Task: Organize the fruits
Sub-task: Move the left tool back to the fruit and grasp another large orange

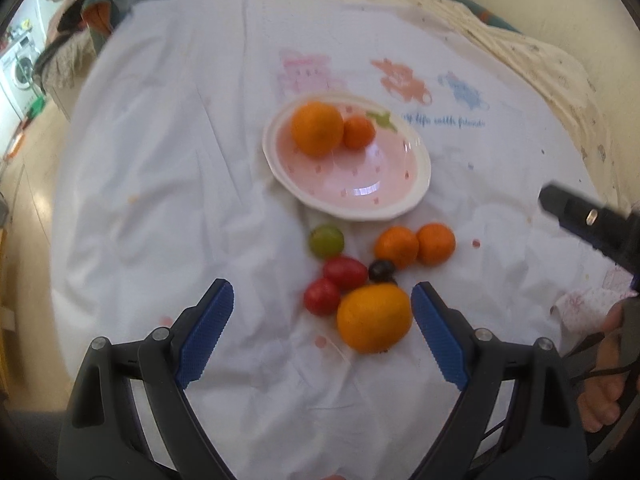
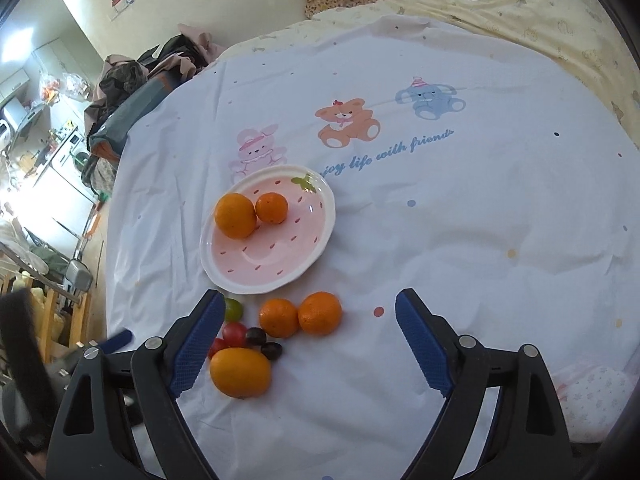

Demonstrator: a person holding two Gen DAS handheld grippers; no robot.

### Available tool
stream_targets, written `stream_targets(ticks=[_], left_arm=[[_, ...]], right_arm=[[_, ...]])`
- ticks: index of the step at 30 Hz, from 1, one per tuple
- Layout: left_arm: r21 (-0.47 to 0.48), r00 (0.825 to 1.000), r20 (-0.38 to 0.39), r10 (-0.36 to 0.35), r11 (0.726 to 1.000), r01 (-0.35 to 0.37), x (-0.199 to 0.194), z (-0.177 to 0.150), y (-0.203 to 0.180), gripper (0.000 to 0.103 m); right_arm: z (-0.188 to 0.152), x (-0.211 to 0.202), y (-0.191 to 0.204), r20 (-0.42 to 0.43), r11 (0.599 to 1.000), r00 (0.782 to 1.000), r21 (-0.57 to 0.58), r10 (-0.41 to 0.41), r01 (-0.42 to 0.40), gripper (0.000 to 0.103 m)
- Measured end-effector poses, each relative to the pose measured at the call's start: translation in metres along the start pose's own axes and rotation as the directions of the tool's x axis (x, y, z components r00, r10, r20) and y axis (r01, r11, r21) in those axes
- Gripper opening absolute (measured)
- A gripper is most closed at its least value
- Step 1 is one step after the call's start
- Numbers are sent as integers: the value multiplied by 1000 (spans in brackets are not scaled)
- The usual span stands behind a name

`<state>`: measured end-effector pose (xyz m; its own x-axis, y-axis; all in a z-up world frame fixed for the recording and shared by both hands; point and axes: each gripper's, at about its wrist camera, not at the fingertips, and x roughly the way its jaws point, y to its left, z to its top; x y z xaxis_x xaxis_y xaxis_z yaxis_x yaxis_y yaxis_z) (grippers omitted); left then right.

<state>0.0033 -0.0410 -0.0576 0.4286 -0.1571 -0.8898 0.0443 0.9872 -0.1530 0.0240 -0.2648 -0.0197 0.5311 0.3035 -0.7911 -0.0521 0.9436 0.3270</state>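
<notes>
A pink strawberry-pattern plate (image 1: 384, 196) (image 2: 308, 240) on the white sheet holds a large orange (image 1: 317, 129) (image 2: 235, 216) and a small orange (image 1: 359, 132) (image 2: 271, 208). In front of it lie two small oranges (image 1: 416, 246) (image 2: 300, 316), a green grape (image 1: 326, 241) (image 2: 234, 309), two red tomatoes (image 1: 334, 284) (image 2: 234, 334), dark grapes (image 1: 382, 270) (image 2: 264, 342) and a big orange (image 1: 374, 318) (image 2: 241, 373). My left gripper (image 1: 322, 304) is open and empty, the big orange by its right finger. My right gripper (image 2: 310, 316) is open and empty above the loose fruit.
The sheet has cartoon bear prints (image 2: 348, 122) and covers a bed with a yellow blanket (image 2: 520, 16) at the back. Clothes are piled (image 2: 132, 76) at the far left edge. The right gripper's body (image 1: 588, 224) shows at the right of the left wrist view.
</notes>
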Motion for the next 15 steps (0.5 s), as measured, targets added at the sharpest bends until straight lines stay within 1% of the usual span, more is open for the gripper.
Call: stream_targets(ticks=[3,6,10,13,15], left_arm=[[11,999,-46,-23,1000,23,14,-7,-5,88],[40,995,-95,-20,999,24,29,-16,-16,86],[65,989,-134,-65,995,74,44,-26,-29,86],[97,988,-153,-39,994,54,57,-30,-39,86],[91,988,-155,-18,995,32,62,-30,-43,82]], right_arm=[[-1,1,-1,-6,1000,1000,-11,-6,6,89],[-4,1,-6,-13,1000,1000,-16,-18,17,89],[-7,2,-15,-33,1000,999,12,-16,16,89],[-9,2,-23,-38,999,999,23,-30,31,89],[-9,2,-28,-43,999,999,38,-30,31,89]])
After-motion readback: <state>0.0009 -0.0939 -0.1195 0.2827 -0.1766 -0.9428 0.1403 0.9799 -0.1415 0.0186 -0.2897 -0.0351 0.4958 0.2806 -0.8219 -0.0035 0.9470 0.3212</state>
